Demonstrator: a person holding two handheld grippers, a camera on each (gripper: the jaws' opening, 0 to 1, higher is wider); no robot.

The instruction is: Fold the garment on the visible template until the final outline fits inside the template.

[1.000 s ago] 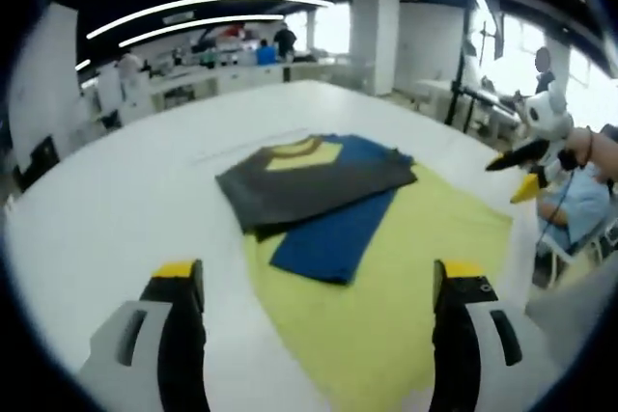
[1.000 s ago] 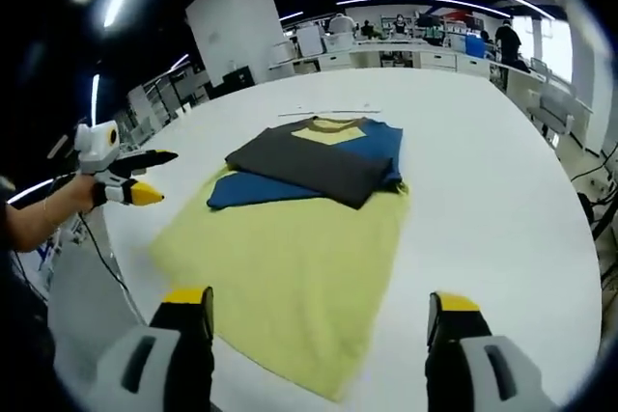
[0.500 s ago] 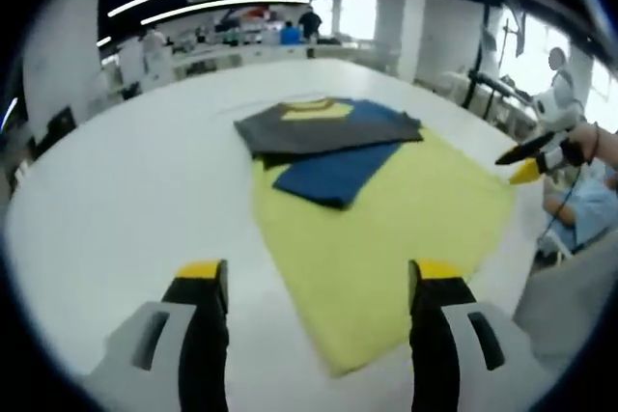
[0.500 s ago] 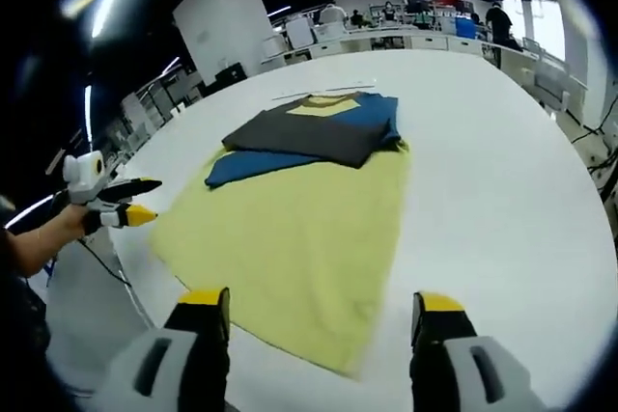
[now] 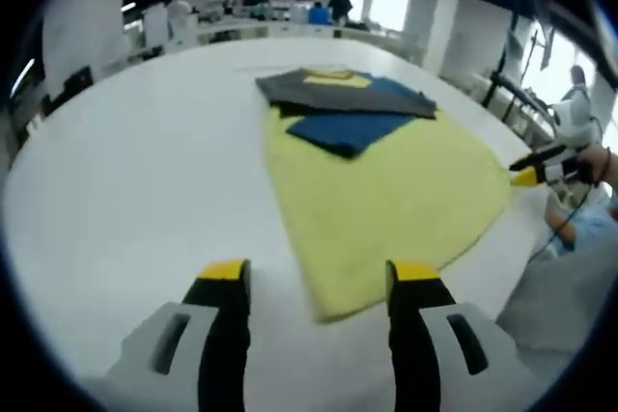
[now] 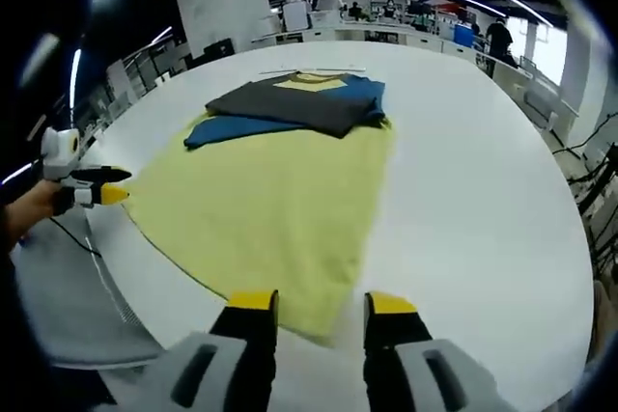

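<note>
Right gripper view put my right gripper (image 6: pixel 314 311), fingers parted and gripping nothing, at the yellow rectangular template (image 6: pixel 280 195); the folded grey-and-blue cloth garment (image 6: pixel 290 103) needed a corner pinch (left gripper (image 5: pixel 309 277) likewise unclenched).

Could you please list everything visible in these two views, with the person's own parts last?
Garment: one, dark grey, blue and yellow, folded, at the template's far end.
Template: one, yellow, flat on the table.
Table: one, white, under everything.
Background desks and people: several, far end of the room.
Left gripper: one, grey with yellow-tipped fingers, empty, at the template's near corner.
Right gripper: one, same colours, empty, at the template's near edge.
</note>
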